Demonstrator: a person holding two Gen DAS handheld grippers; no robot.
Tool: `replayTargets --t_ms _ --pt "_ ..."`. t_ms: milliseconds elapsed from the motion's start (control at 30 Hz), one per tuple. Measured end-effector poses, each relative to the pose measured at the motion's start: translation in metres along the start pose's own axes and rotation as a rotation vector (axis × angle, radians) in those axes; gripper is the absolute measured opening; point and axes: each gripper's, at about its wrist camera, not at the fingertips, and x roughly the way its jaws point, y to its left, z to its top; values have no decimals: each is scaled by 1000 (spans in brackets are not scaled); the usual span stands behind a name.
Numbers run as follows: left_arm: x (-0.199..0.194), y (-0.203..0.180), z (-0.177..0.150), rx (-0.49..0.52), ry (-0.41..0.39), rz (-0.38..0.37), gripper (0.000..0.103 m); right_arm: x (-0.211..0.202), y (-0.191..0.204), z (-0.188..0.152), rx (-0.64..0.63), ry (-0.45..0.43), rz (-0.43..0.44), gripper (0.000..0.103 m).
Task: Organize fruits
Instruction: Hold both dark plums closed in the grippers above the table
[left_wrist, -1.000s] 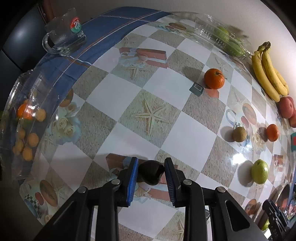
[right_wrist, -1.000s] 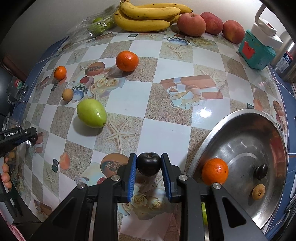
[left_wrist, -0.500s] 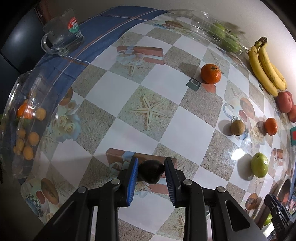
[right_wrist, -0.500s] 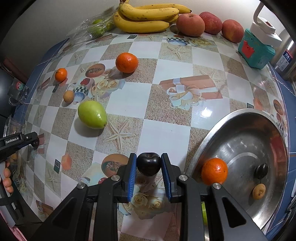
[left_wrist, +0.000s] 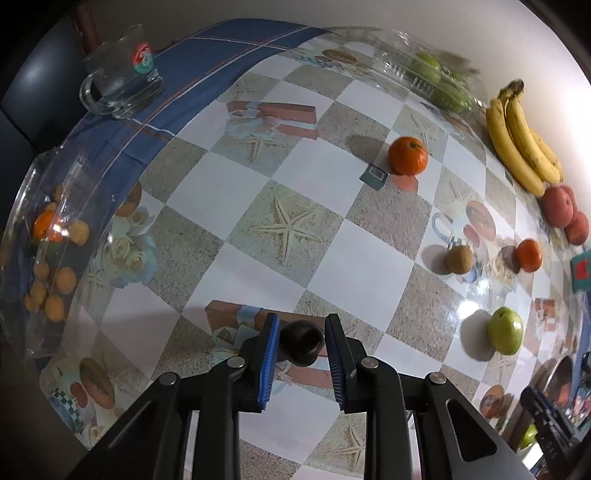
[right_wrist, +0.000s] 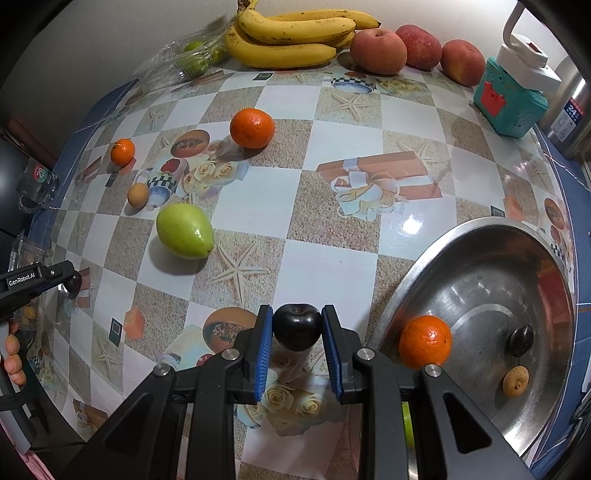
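So my right gripper (right_wrist: 297, 332) is clamped on a dark plum (right_wrist: 296, 326), and the steel bowl (right_wrist: 443, 258) sits just off to its right. Left gripper (left_wrist: 301, 341) pinches another dark fruit (left_wrist: 301, 342), much farther from that bowl.

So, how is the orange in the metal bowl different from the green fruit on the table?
The orange is round and lies in the metal bowl. The green fruit is bigger, has a pointed end, and lies on the table. Neither is held by a tool.
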Motion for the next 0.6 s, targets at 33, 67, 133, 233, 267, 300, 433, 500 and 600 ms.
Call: replayTargets --t_ms 33,67,133,233,267,300,433,500,600 --pt "-1 2 0 -11 -6 3 28 0 0 0 0 0 0 27" --pt "-3 4 1 -19 -10 7 28 0 0 0 0 -1 1 27" --pt "-3 8 1 -28 -10 4 28 0 0 0 1 -2 2 27" --pt "4 14 1 -48 10 14 45 0 0 0 2 -1 2 27" --pt "7 17 1 -55 17 16 51 -1 -1 0 2 -1 2 27" --pt "8 20 1 -70 22 5 55 -1 -1 0 1 0 2 27" --pt "9 25 2 -83 25 14 55 -1 -1 0 -1 2 2 27" --pt "9 28 2 -85 23 20 55 -1 -1 0 -1 2 3 27" --pt "6 32 2 -80 11 45 55 0 -1 0 1 3 3 27"
